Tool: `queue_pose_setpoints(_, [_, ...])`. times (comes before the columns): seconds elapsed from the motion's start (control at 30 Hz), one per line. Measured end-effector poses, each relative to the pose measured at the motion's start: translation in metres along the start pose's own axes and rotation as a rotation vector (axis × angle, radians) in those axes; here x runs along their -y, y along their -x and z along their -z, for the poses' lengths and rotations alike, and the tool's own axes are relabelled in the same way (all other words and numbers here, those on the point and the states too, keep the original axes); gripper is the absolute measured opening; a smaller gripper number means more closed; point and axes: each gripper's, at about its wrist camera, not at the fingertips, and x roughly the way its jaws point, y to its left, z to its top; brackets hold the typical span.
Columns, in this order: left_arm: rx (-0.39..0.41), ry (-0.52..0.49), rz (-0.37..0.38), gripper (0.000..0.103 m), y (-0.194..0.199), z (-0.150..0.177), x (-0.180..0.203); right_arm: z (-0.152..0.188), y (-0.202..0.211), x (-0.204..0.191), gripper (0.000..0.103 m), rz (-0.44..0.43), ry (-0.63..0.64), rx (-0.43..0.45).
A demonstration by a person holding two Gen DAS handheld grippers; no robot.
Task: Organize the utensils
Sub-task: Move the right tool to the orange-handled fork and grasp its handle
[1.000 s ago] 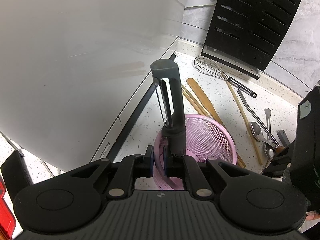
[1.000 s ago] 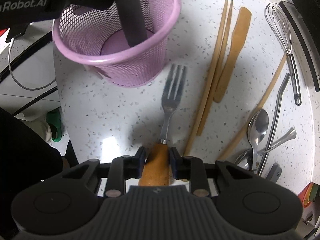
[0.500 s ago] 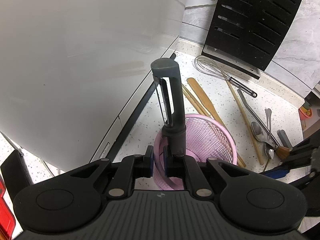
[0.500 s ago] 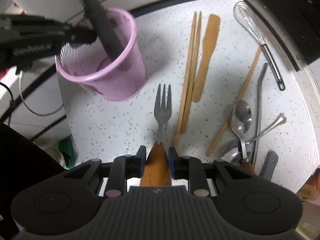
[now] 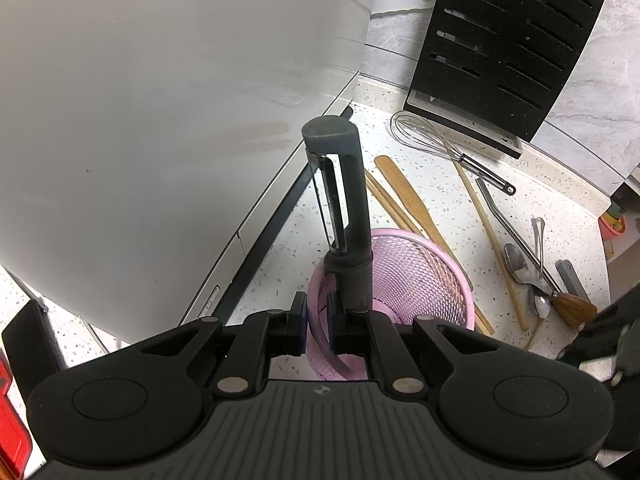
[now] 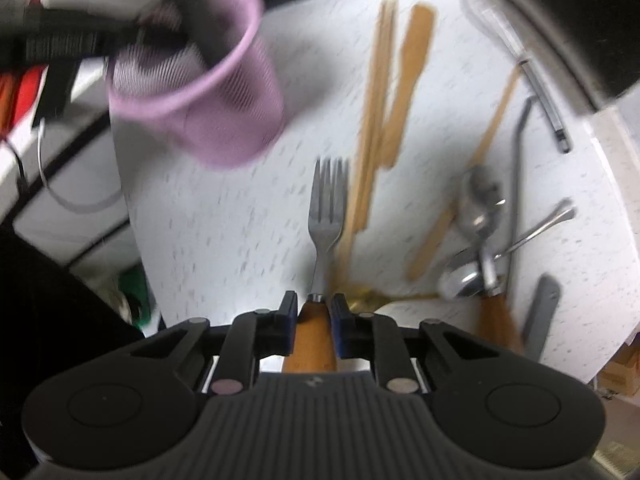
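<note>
R claw (image 6: 312, 316) closing on fork (image 6: 326, 208) by its wood handle, tines pointing away w/ long axis along fingers; L claw (image 5: 318, 320) clamped on pink basket (image 5: 420, 276) rim.

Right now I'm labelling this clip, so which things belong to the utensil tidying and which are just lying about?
In the job:
- pink mesh basket, rim pinched by left gripper
- peeler standing in it
- fork, wooden handle between right gripper jaws, which are closing
- loose whisk, wooden spatula, spoons

Lying about:
- black knife block
- white appliance
</note>
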Motion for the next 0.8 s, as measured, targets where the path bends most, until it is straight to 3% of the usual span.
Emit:
queue_pose_setpoints(0.27, [-0.001,-0.002,0.001,0.011,0.0,0.0,0.0,-0.008,-0.007,-0.025,0.014,0.041,0.078,-0.084])
queue_pose_setpoints(0.43, [-0.001,-0.004,0.003,0.011,0.0,0.001,0.0,-0.025,-0.014,-0.032,0.018,0.06,0.072,-0.081])
queue_pose_setpoints(0.53, [-0.003,-0.003,0.008,0.011,-0.001,0.001,-0.001,-0.031,-0.018,-0.038,0.001,0.084,0.127,-0.087])
queue_pose_setpoints(0.8, [-0.003,-0.006,0.012,0.011,-0.001,0.001,0.0,-0.019,-0.011,-0.032,0.0,0.058,0.118,-0.02])
